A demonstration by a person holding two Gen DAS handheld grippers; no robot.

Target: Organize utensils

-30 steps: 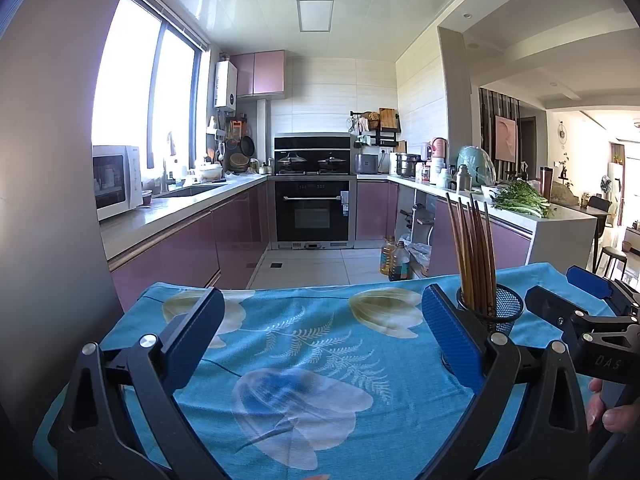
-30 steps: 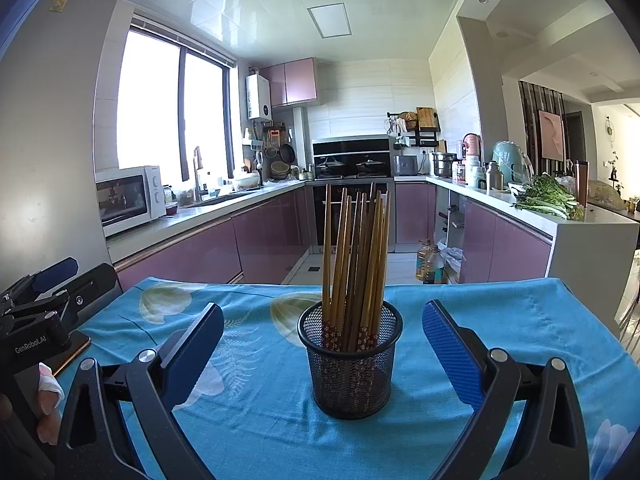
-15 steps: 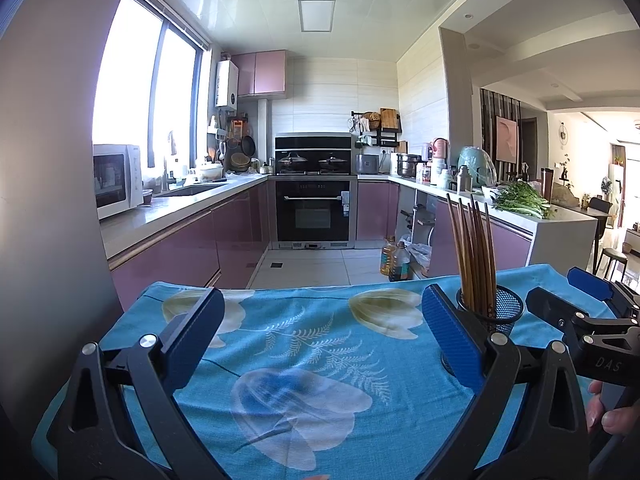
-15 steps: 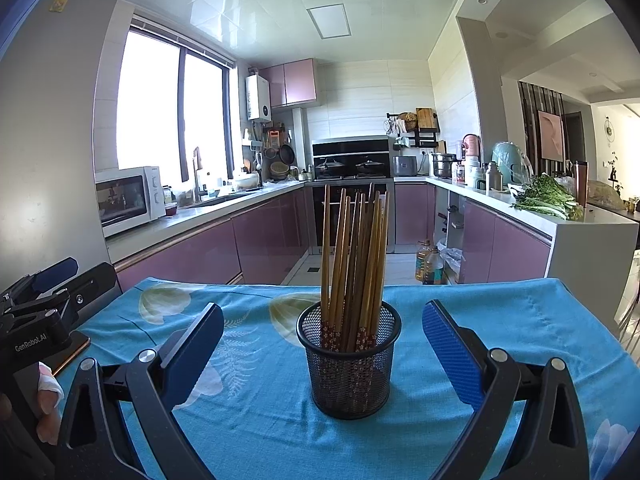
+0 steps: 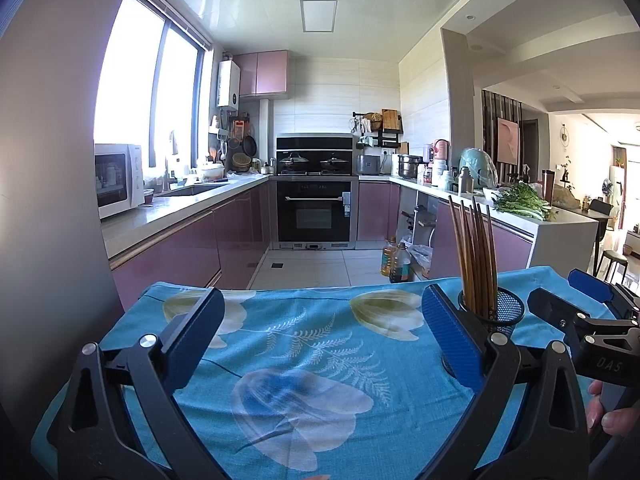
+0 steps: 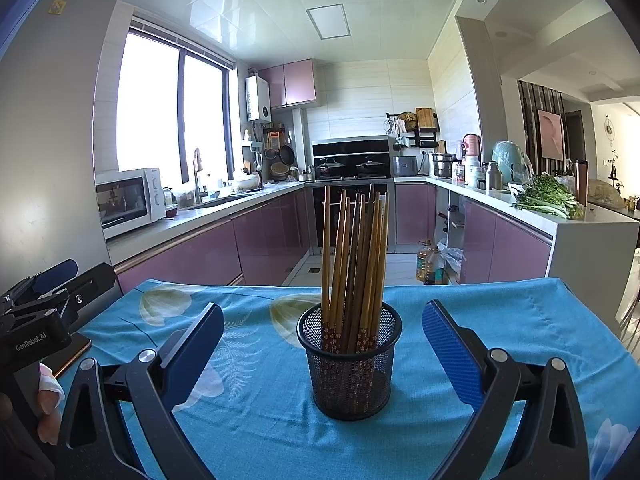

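A black mesh holder [image 6: 349, 360] stands upright on the blue flowered tablecloth [image 6: 500, 320], with several brown chopsticks [image 6: 354, 264] standing in it. My right gripper [image 6: 322, 344] is open, its blue pads wide on either side of the holder and a little nearer than it, touching nothing. In the left wrist view the same holder [image 5: 500, 312] and chopsticks [image 5: 476, 256] show behind the right pad. My left gripper [image 5: 320, 332] is open over bare cloth [image 5: 300, 360], left of the holder, with nothing between its fingers.
The table's far edge drops to a tiled kitchen floor [image 5: 304, 268]. Purple counters, a microwave [image 6: 128, 200] and an oven [image 5: 314, 212] lie beyond. A phone-like flat object [image 6: 72, 354] lies at the left table edge. A hand [image 5: 608, 412] holds the other gripper.
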